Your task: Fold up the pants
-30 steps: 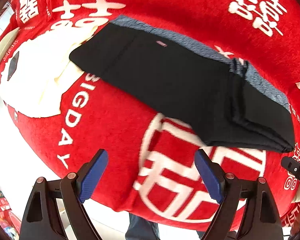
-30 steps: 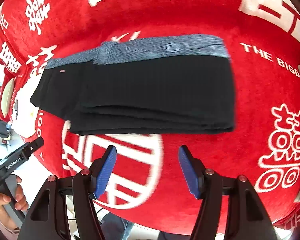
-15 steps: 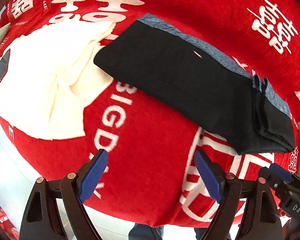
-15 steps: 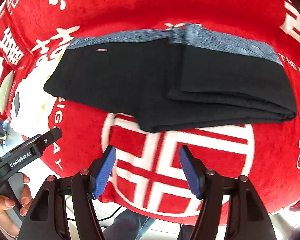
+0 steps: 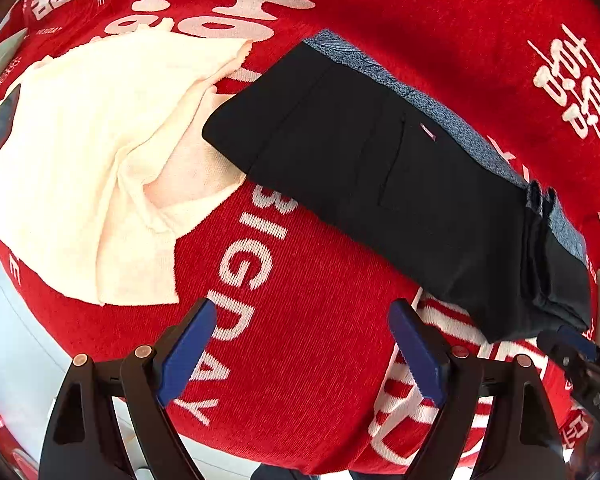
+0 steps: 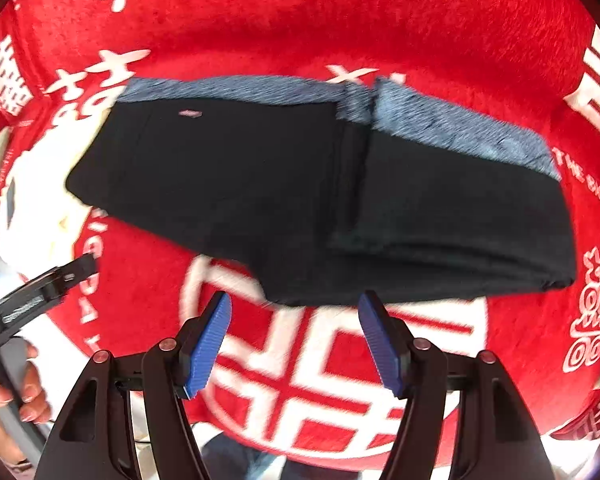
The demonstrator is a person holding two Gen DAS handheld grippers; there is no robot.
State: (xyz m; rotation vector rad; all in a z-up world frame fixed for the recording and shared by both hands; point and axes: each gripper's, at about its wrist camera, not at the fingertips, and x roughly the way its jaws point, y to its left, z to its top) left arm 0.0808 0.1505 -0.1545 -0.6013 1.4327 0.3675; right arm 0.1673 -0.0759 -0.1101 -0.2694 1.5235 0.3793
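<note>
Black pants (image 5: 388, 184) with a grey-blue waistband lie folded in a long strip on the red cloth, their right part stacked in several layers (image 6: 452, 216). My left gripper (image 5: 300, 344) hangs open over bare red cloth in front of the strip's left half, with nothing between its blue pads. The right gripper (image 6: 296, 336) is open too, just in front of the pants' near edge (image 6: 300, 300), and holds nothing. In the right wrist view the left gripper's tip (image 6: 72, 272) shows at the left, held by a hand (image 6: 4, 396).
A red cloth (image 5: 308, 280) with white characters and lettering covers the table. A cream garment (image 5: 100, 152) lies left of the pants, its edge under their left end, with a dark phone-like object (image 5: 4, 124) on it. The table's near edge drops to a pale floor (image 5: 8, 320).
Both views have slid left along the pants: the cream garment has come well into the left wrist view, and the pants now sit closer to the right gripper. Both grippers stayed open.
</note>
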